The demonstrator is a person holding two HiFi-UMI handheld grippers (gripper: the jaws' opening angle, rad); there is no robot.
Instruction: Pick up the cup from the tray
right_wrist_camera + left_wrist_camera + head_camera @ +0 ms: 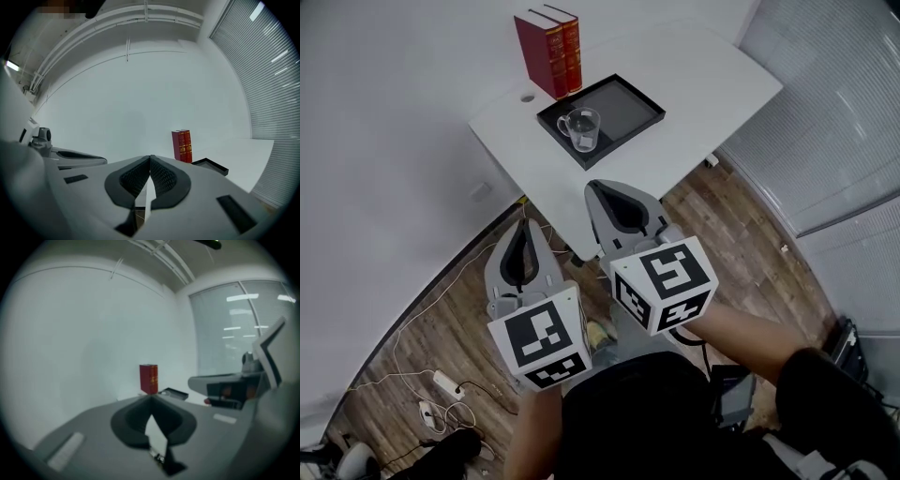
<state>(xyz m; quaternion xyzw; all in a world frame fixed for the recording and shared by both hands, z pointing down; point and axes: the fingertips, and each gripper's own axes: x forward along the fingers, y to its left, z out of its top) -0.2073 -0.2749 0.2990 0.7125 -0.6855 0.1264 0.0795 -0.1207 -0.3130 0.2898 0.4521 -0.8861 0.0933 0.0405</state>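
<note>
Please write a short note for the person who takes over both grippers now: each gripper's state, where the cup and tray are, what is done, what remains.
Left gripper: shut, empty, in the air short of the tray.
Right gripper: shut, empty, also short of the tray.
Cup: upright at the left end of the black tray on the white table, near two red books.
Done: nothing yet; the cup is not gripped.
Left: open a gripper, reach the cup, close on it, lift.

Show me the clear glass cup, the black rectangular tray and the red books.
clear glass cup [581, 129], head view, side wall.
black rectangular tray [625, 105], head view, bare floor.
red books [536, 58], head view, front cover.
</note>
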